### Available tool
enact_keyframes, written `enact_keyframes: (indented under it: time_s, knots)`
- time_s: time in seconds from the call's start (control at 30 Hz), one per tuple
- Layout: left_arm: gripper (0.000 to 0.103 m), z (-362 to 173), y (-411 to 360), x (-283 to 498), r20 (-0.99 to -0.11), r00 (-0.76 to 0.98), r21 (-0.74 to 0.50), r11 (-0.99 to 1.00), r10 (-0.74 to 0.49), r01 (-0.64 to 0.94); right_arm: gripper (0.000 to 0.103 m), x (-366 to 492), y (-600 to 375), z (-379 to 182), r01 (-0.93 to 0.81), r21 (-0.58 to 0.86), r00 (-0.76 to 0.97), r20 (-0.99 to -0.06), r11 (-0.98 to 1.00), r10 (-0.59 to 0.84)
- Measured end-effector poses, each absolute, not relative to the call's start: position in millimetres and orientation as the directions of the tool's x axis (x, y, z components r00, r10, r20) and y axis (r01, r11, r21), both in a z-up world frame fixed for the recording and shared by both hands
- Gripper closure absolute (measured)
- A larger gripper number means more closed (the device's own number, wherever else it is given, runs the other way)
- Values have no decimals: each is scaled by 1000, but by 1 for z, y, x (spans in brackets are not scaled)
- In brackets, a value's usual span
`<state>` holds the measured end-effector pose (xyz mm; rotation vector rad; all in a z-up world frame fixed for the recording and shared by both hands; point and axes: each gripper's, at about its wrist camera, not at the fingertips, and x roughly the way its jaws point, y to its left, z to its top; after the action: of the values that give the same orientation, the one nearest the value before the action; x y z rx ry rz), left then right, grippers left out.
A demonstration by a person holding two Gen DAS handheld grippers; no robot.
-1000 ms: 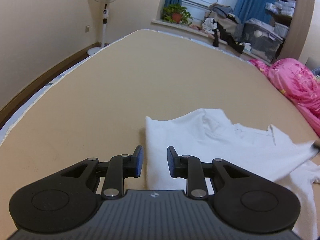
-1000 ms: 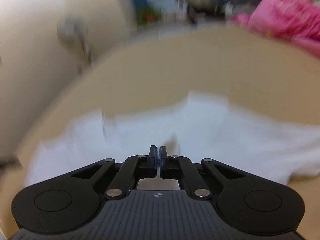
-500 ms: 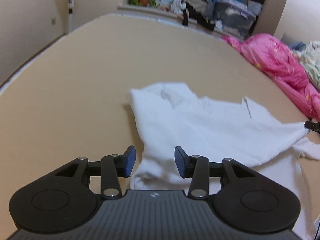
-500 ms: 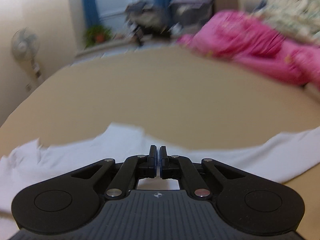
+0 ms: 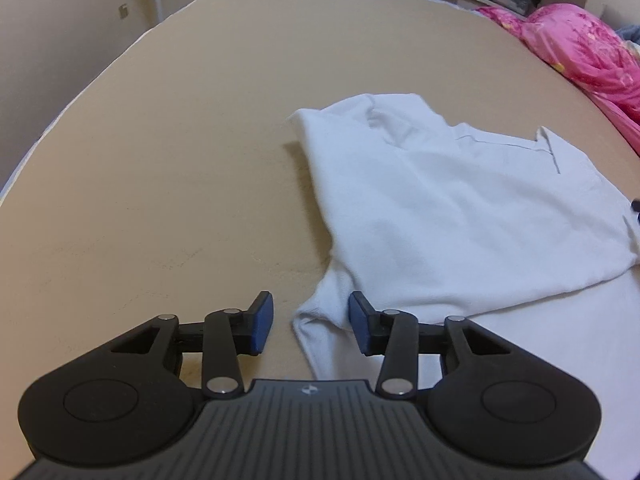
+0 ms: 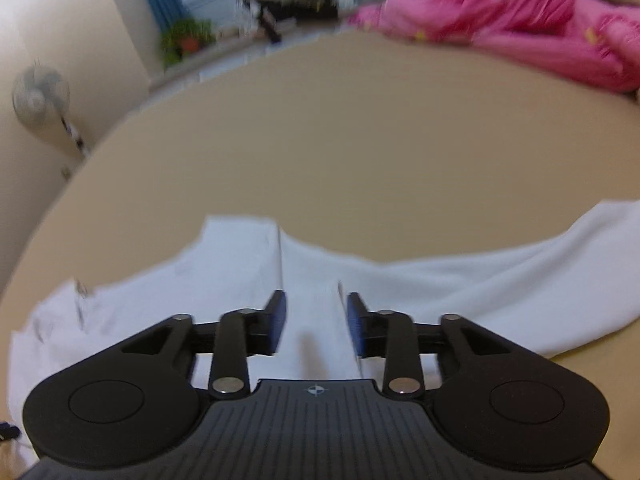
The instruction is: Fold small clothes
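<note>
A white garment (image 5: 460, 208) lies on the tan bed sheet (image 5: 180, 140), its far part folded over the near part. My left gripper (image 5: 307, 322) is open and empty, low over the garment's near left corner. In the right wrist view the white garment (image 6: 240, 272) spreads under my right gripper (image 6: 316, 322), which is open with cloth lying between the jaws, not clamped. One sleeve (image 6: 560, 264) stretches to the right.
A pink quilt (image 5: 580, 44) is heaped at the far right of the bed; it also shows in the right wrist view (image 6: 520, 28). A standing fan (image 6: 40, 96), a potted plant (image 6: 184, 40) and cluttered boxes stand beyond the bed's far edge.
My right gripper was shut on the garment and has opened, letting the cloth go. The folded part now lies flat. My left gripper has opened wider and drawn back to the garment's near left corner.
</note>
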<state>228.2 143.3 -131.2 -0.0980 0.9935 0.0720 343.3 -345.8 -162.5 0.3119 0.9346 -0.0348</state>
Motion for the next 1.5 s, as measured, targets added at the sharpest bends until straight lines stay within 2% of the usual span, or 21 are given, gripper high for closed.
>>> enact_keyframes:
  time_s: [0.13,0.2,0.23,0.37,0.43,0.53,0.6,0.7,0.77,0.83,0.9,0.97,1.07,1.13,1.2,1.3,1.43,1.5]
  knots:
    - [53,-133,150,227,-848,529,-49,990,29,-133,66,341,-338,-180,147,210,581,-809,966,88]
    - [54,-133,147,227,-845,534,-38,991,38,-131,94,341,-336,-179,117,211,604,-791,970,99]
    - [54,-132,145,227,-843,536,-29,992,43,-125,101,339,-336,-176,110,205,622,-777,973,94]
    - [54,-133,146,227,-844,535,-30,992,40,-121,101,339,-347,-162,179,237,713,-700,955,40]
    - [52,-134,147,228,-845,532,-24,992,46,-124,102,340,-345,-167,219,141,685,-727,965,-50]
    - [49,-133,148,227,-842,537,-24,991,52,-133,100,341,-362,-182,320,127,589,-803,939,-92]
    - [50,-124,150,224,-820,570,-47,988,46,-147,96,331,-368,-170,357,138,629,-766,924,-129]
    - [51,-106,150,219,-754,657,-104,986,8,-131,87,314,-347,-142,214,153,735,-676,965,-56]
    - [51,-103,149,218,-735,677,-159,981,-44,-109,72,303,-330,-136,65,194,748,-659,979,81]
    - [51,-108,145,219,-745,663,-170,982,-72,-85,72,301,-317,-148,-15,225,679,-713,974,175]
    - [52,-123,139,223,-801,598,-103,992,-42,-68,72,301,-310,-173,5,174,570,-810,985,140]
    - [53,-135,136,223,-834,552,-36,997,8,-70,75,292,-312,-173,40,181,595,-795,983,122]
    - [53,-123,133,217,-797,604,-38,998,-2,-48,71,283,-311,-160,9,199,637,-757,980,148]
    - [53,-127,131,216,-800,600,-24,999,6,-43,72,287,-306,-180,-3,114,551,-829,994,96]
    - [52,-137,131,216,-817,576,-11,999,14,-40,72,278,-309,-165,-4,101,568,-819,995,85]
    - [53,-123,127,208,-786,618,-9,999,21,-46,70,262,-323,-126,22,153,621,-777,988,107]
    - [52,-99,123,189,-719,695,3,1000,22,-29,56,226,-343,-78,-25,117,692,-714,993,102]
    - [52,-88,117,176,-695,719,16,1000,17,-8,54,209,-356,-66,-37,100,720,-687,994,96]
